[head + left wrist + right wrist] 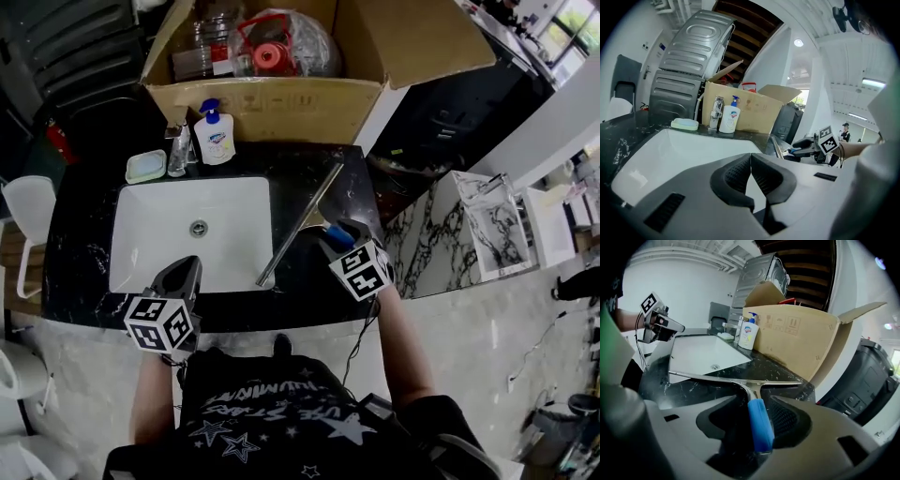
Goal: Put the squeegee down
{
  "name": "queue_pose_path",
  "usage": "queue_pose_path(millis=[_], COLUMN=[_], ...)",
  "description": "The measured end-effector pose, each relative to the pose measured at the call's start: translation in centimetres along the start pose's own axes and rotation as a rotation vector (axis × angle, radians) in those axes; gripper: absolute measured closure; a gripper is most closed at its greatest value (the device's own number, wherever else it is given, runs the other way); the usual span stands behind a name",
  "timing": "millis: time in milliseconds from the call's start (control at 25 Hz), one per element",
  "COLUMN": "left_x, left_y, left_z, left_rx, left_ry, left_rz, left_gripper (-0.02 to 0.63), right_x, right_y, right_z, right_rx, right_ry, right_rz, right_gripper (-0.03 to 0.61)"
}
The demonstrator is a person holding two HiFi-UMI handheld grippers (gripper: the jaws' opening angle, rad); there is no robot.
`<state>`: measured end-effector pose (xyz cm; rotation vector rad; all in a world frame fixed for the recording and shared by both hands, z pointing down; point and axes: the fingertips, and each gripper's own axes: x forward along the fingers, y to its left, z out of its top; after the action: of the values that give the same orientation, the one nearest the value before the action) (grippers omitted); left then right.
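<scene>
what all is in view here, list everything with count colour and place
squeegee: 1, metal blade with blue handle, lying flat on the counter right of the sink
sink: 1, white, set into the counter
counter: 1, black with white veining, around the sink
soap bottle: 1, white with blue pump, behind the sink
soap dish: 1, pale green, at the sink's back left corner
tap: 1, chrome, between dish and bottle
cardboard box: 1, brown, open, behind the counter
left gripper: 1, grey, jaws together and empty, over the sink's front edge
right gripper: 1, grey, jaws apart around the blue handle, not clamping it
</scene>
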<state>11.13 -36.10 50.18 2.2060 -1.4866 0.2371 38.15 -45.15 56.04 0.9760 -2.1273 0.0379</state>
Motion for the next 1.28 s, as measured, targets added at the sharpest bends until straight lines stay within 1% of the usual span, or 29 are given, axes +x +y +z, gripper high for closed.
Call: queue_pose_path(millis=[160, 240, 320, 440, 480, 560, 680, 800, 880, 1120, 1280], left_x=[-0.3, -0.1, -0.1, -0.2, -0.2, -0.4, -0.9, -1.7, -2.4, -5.0, -7.4], left_y=[1.4, 1.9, 2.2, 2.6, 2.7, 3.1, 3.7, 4.7, 5.8, 9.7, 12.2], left_z=[0.5, 0.6, 0.5, 0.5, 0.5, 0.4, 0.3, 0.4, 0.4, 1.3, 2.0], left_rx=[0.032, 0.042, 0.054, 0.069, 0.073, 0.083, 0.103, 0.122, 0.128, 0.143, 0.131], left_ry=[0.023, 0.033, 0.045, 0.060, 0.064, 0.072, 0.082, 0.090, 0.093, 0.078, 0.066], left_rz=[-0.066, -0.100, -0.135, -0.186, -0.203, -0.238, -0.289, -0.336, -0.358, -0.410, -0.419], left_gripper=[0.594, 0.594, 0.594, 0.594, 0.594, 0.594, 0.594, 0.594, 0.594, 0.594, 0.594], right_x=[-1.7, -2.8, -3.8, -5.5, -6.1, -7.1, -8.3, -9.0, -9.1, -8.7, -8.3], right_y=[0.5, 0.6, 1.0, 2.2, 2.6, 3.4, 5.0, 7.2, 8.7, 13.2, 16.3], right_z=[0.1, 0.2, 0.6, 1.4, 1.7, 2.2, 2.6, 3.3, 4.1, 7.4, 9.6], right_rx=[0.061, 0.105, 0.148, 0.230, 0.259, 0.306, 0.380, 0.467, 0.504, 0.554, 0.567], right_ry=[0.013, 0.007, -0.009, -0.050, -0.065, -0.088, -0.102, -0.125, -0.141, -0.163, -0.161], right_rz=[-0.100, -0.168, -0.230, -0.290, -0.311, -0.364, -0.426, -0.448, -0.458, -0.505, -0.515], right_gripper=[0.382, 0.382, 0.382, 0.390, 0.409, 0.476, 0.500, 0.515, 0.521, 0.525, 0.526])
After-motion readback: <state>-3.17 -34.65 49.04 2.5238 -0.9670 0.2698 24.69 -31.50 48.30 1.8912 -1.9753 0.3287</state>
